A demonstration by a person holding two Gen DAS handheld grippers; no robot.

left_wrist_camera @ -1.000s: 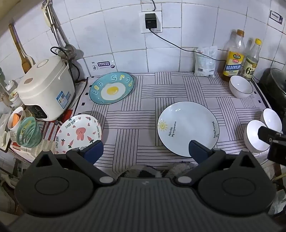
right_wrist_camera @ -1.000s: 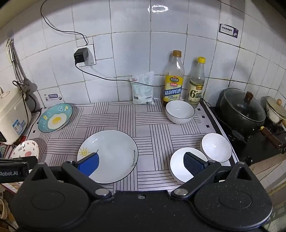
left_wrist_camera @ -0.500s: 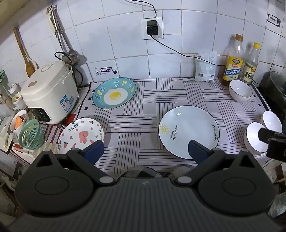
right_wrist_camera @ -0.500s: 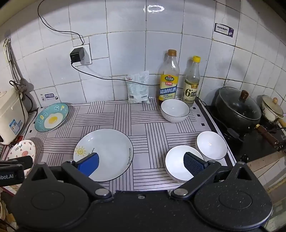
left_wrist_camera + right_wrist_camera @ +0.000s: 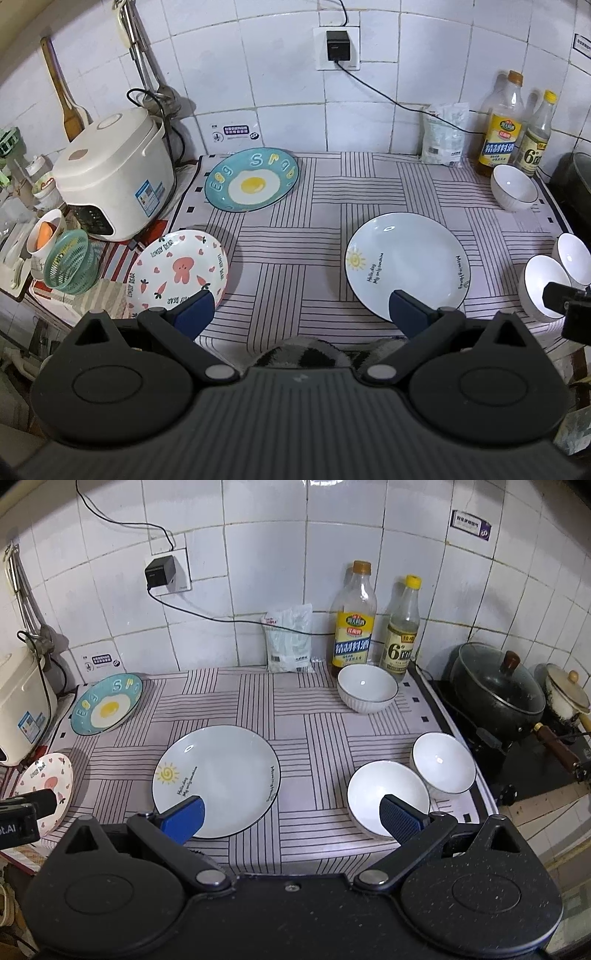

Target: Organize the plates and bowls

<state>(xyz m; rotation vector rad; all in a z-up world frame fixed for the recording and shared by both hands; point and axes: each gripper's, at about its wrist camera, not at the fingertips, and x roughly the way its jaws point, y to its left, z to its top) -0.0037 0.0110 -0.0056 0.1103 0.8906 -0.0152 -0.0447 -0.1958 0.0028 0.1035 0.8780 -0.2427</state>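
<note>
Three plates lie on the striped cloth: a blue egg plate (image 5: 252, 180) at the back left, a pink bunny plate (image 5: 178, 270) at the front left, and a white sun plate (image 5: 407, 261) (image 5: 216, 780) in the middle. Three white bowls stand on the right: one at the back (image 5: 367, 687) by the bottles, two side by side at the front edge (image 5: 387, 795) (image 5: 442, 763). My left gripper (image 5: 300, 312) is open and empty, held above the counter's front edge. My right gripper (image 5: 292, 818) is open and empty, hovering near the front between the sun plate and the nearest bowl.
A white rice cooker (image 5: 112, 172) stands at the left with a green basket (image 5: 69, 262) and a cup beside it. Two bottles (image 5: 354, 618) (image 5: 402, 627) and a white bag (image 5: 290, 638) line the tiled wall. A black pot (image 5: 496, 690) sits on the stove at the right.
Both grippers have drawn back and risen slightly, so the counter looks a little farther. Nothing on the counter has moved. Both grippers stay open.
</note>
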